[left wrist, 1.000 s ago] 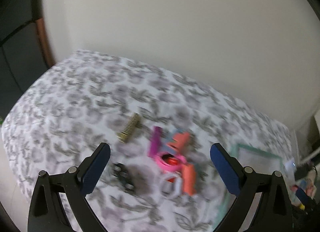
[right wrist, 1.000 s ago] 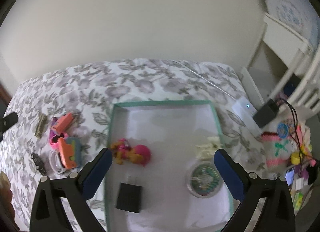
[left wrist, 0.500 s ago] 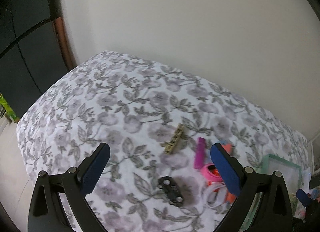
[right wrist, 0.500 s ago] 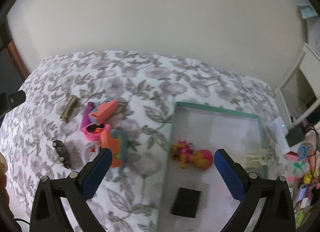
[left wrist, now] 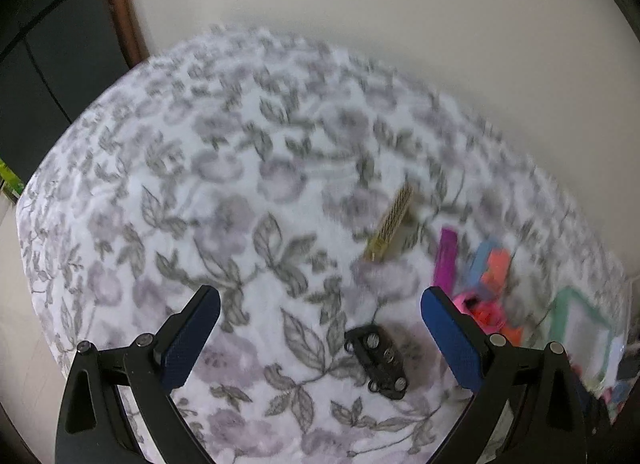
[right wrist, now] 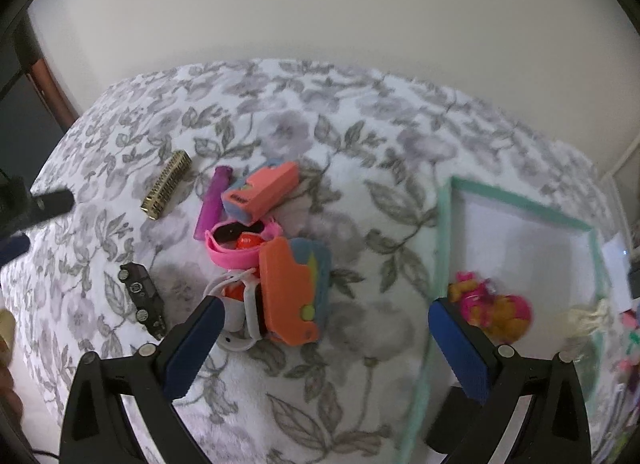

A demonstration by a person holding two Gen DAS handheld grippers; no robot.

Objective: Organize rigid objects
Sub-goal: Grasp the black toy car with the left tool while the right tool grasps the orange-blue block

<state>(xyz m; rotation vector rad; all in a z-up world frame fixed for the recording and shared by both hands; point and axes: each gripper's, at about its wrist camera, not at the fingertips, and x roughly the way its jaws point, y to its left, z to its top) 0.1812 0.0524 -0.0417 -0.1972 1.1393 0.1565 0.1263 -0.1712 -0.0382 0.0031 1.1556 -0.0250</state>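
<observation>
Black rigid plastic toy car (left wrist: 378,362) on floral bedspread (left wrist: 200,183), betw. spread-wide, empty left gripper (left wrist: 320,328) jaws; right gripper (right wrist: 324,328) likewise; prob. light, stiff: pinch across flanks.

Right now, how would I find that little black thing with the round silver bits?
Look at the flowery grey-and-white bedspread, then at the pile of colourful toys left of the green-edged tray. The small black block lies by itself on the pile's left side, nearer the camera than the gold comb-like piece. It is the only dark item there, dotted with shiny round studs.
</observation>
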